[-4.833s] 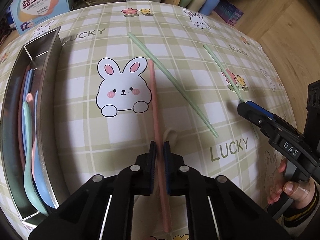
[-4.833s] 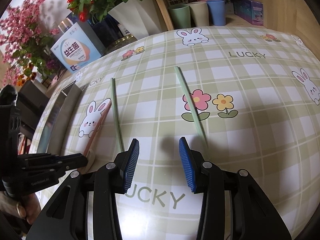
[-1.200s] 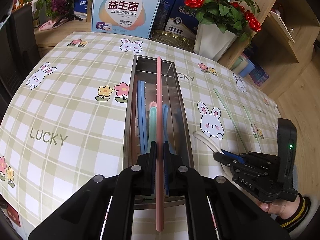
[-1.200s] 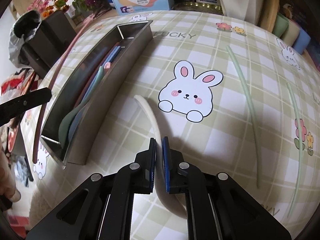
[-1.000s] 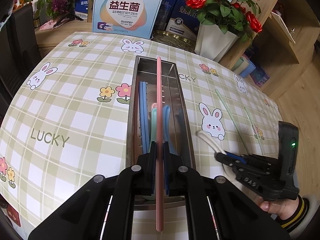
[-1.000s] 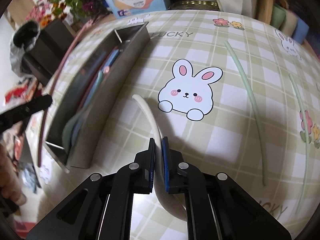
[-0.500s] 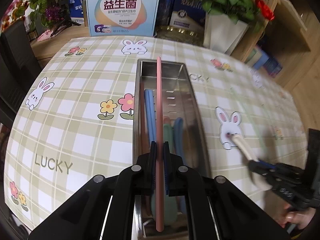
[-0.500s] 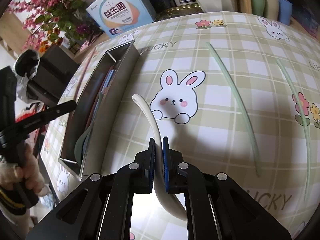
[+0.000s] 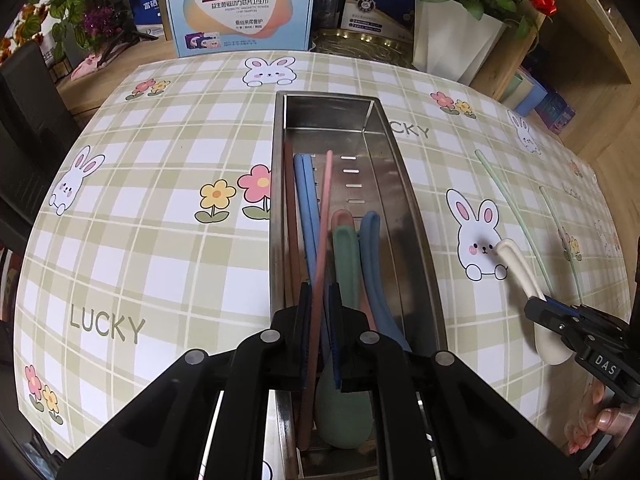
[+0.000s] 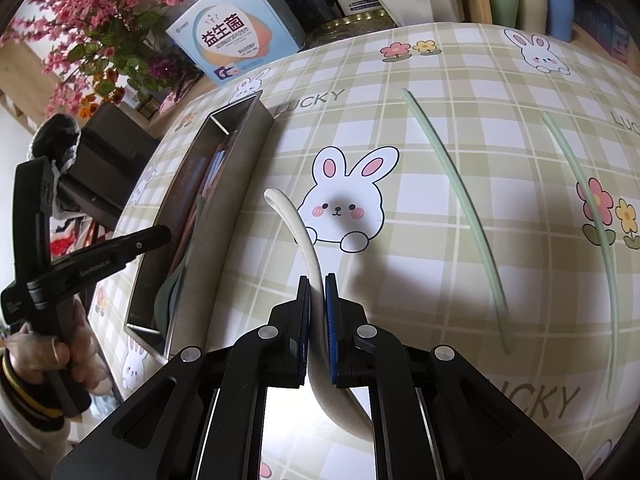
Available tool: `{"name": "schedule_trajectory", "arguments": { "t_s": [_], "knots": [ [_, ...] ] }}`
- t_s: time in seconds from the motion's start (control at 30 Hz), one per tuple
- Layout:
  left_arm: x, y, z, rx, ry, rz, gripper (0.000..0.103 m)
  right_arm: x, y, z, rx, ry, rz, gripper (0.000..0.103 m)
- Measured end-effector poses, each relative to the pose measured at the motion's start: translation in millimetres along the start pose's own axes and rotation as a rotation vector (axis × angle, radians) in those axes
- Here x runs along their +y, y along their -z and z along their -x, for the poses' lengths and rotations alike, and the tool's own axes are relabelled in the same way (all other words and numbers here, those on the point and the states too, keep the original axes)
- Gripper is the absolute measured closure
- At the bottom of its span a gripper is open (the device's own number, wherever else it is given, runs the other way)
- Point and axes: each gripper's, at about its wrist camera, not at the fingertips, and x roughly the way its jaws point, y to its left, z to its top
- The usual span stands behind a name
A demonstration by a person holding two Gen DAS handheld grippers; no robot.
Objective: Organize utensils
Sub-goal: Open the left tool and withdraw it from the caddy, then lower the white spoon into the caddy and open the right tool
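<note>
A steel tray [image 9: 414, 216] lies lengthwise on the checked tablecloth. My left gripper [image 9: 319, 292] hovers over its near end. Its jaws are opening, and the pink chopstick [image 9: 322, 220] stands loose between them, slanting down into the tray. Blue chopsticks [image 9: 304, 200], a brown one, and a green spoon [image 9: 344, 264], a blue spoon and a pink spoon also lie inside. To the right of the tray [image 10: 240, 168], my right gripper [image 10: 318, 280] is shut on a white spoon [image 10: 296, 224], its handle pointing away over the cloth. In the left wrist view that gripper [image 9: 536, 304] holds the spoon [image 9: 520, 268] beside the bunny print.
Two pale green chopsticks [image 10: 452, 184] [image 10: 580, 192] lie on the cloth to the right. Boxes [image 9: 240, 4], a white flower pot [image 9: 452, 40] and several cups [image 10: 528, 0] line the table's far edge. A hand grips the left tool [image 10: 80, 268] beyond the tray.
The pink chopstick's far end has dropped from above the tray down into it and now leans. The left jaws have parted slightly. The right gripper still holds the white spoon.
</note>
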Motion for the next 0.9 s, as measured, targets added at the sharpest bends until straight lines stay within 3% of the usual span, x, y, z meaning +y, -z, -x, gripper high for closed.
{"name": "schedule_trajectory", "arguments": {
  "t_s": [0.1,0.23,0.5,0.83,0.9],
  "knots": [
    [-1,1,6,-0.011,0.001,-0.002,0.090,0,0,1,-0.002,-0.002,-0.005,0.095],
    [-1,6,17,-0.035,0.001,-0.015,0.071,-2,0,0,0.001,-0.014,-0.038,0.095],
    [9,16,37,-0.081,0.000,-0.036,0.047,6,-13,1,-0.004,-0.037,-0.091,0.095],
    [33,19,57,-0.130,-0.012,-0.015,0.007,55,-42,-18,0.020,-0.124,-0.206,0.095],
    [39,19,60,-0.139,-0.017,-0.003,0.006,69,-45,-25,0.032,-0.139,-0.226,0.095]
  ]
}}
